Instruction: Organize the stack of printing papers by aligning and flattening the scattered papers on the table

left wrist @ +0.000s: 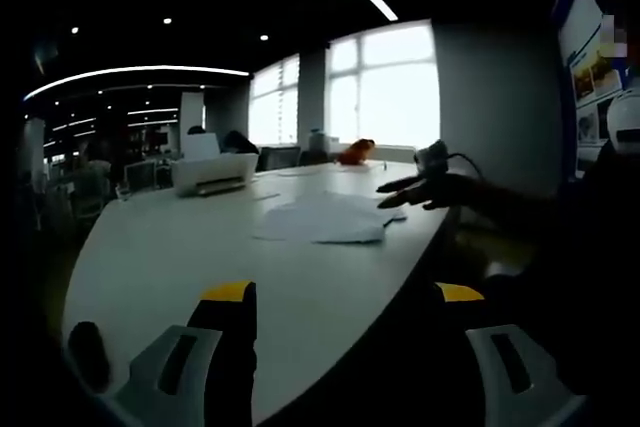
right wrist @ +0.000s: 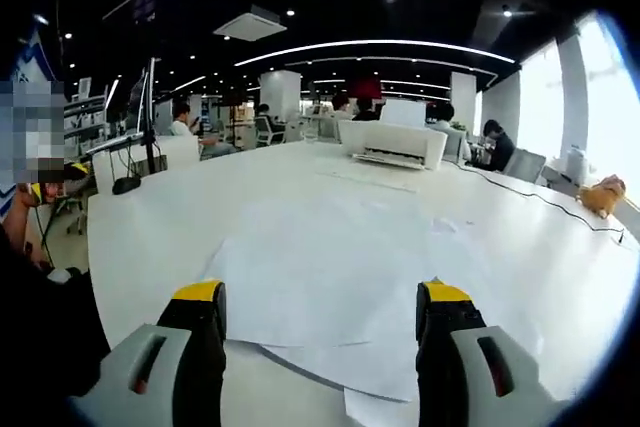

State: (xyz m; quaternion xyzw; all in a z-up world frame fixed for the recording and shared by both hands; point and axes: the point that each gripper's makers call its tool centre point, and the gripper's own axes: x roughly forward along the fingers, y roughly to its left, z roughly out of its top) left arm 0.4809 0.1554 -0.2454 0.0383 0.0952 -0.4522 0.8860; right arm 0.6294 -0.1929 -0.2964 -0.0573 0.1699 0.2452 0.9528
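Looking along our left gripper (left wrist: 345, 297), we see both yellow-tipped jaws spread wide w/ nothing between them, hovering above the near edge of the white table (left wrist: 170, 247). The papers (left wrist: 325, 217) lie loosely overlapped further out on the tabletop, well apart from these jaws. The right gripper (left wrist: 405, 189) comes in from the right of that view, dark against the window (left wrist: 385, 87), its tips at the pile's far right edge; we can't tell from there if it touches.

In the right gripper view, our right gripper (right wrist: 320, 312) is also open, jaws wide apart, empty, poised just over the papers (right wrist: 330, 277). Sheets are fanned out unevenly, edges misaligned, one corner poking toward the bottom of the view. They sit on the table (right wrist: 150, 237) near its front edge.

A white printer (right wrist: 392, 143) stands at the far side of the table, w/ a cable (right wrist: 540, 199) trailing toward the right. An orange object (right wrist: 603, 194) sits near the window side. People are seated at desks in the bkgd.
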